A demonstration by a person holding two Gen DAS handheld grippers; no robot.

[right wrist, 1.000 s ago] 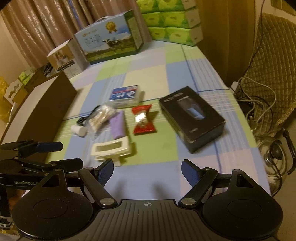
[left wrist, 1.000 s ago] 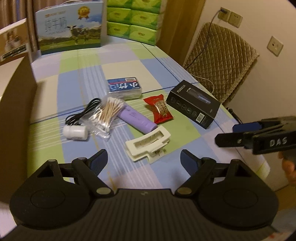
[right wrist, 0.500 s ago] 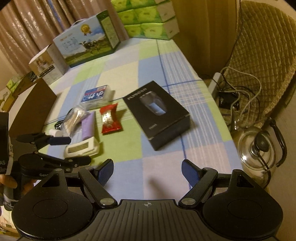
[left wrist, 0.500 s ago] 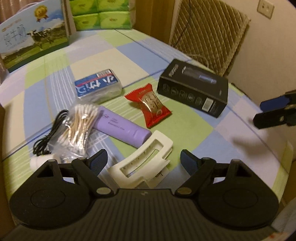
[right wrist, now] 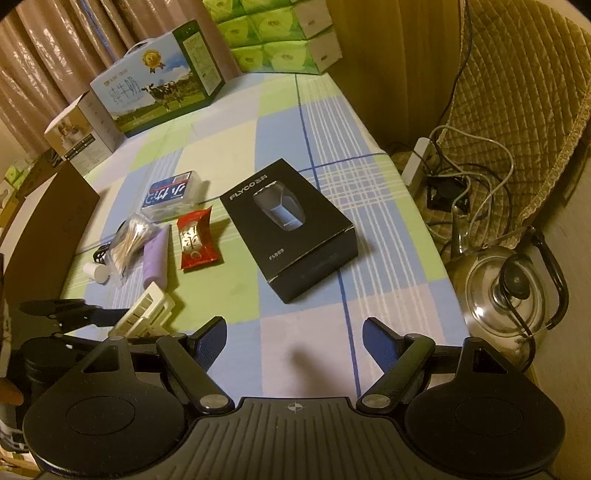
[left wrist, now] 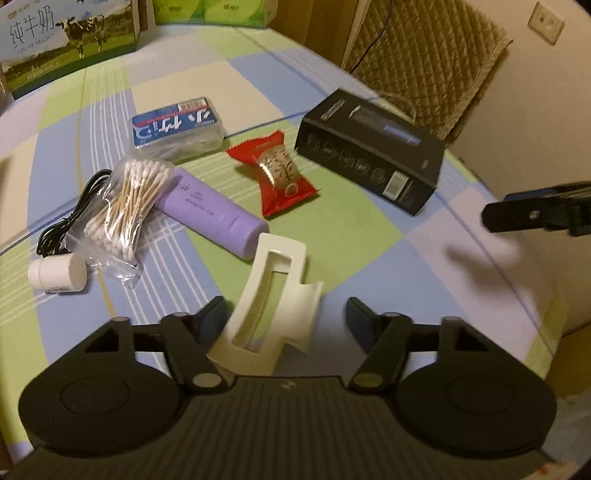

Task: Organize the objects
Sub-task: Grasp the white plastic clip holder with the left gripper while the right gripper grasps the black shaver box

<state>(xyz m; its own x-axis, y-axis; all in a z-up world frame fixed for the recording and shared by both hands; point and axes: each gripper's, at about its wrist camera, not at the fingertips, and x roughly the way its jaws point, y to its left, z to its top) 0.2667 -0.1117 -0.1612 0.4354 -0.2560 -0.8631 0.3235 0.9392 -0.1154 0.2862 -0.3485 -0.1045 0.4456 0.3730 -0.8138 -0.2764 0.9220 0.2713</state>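
A cream hair claw clip point(left wrist: 273, 295) lies on the checked tablecloth, between the fingers of my open left gripper point(left wrist: 286, 314), nearer the left finger. Beyond it lie a purple tube point(left wrist: 210, 212), a bag of cotton swabs point(left wrist: 127, 203), a red snack packet point(left wrist: 275, 171), a blue-labelled pack point(left wrist: 177, 127), a white charger with black cable point(left wrist: 57, 273) and a black shaver box point(left wrist: 369, 162). My right gripper point(right wrist: 295, 341) is open and empty above the table's near edge, in front of the shaver box point(right wrist: 291, 225). The clip point(right wrist: 146, 312) shows at its left.
A brown cardboard box point(right wrist: 48, 229) stands at the table's left. A milk carton box point(right wrist: 159, 94) and green tissue packs point(right wrist: 280, 35) stand at the far end. A steel kettle point(right wrist: 506, 291), cables and a quilted chair point(right wrist: 517, 74) are right of the table.
My left gripper has moved forward and down, so the claw clip now lies between its fingers. My right gripper has shifted a little; the shaver box looks closer.
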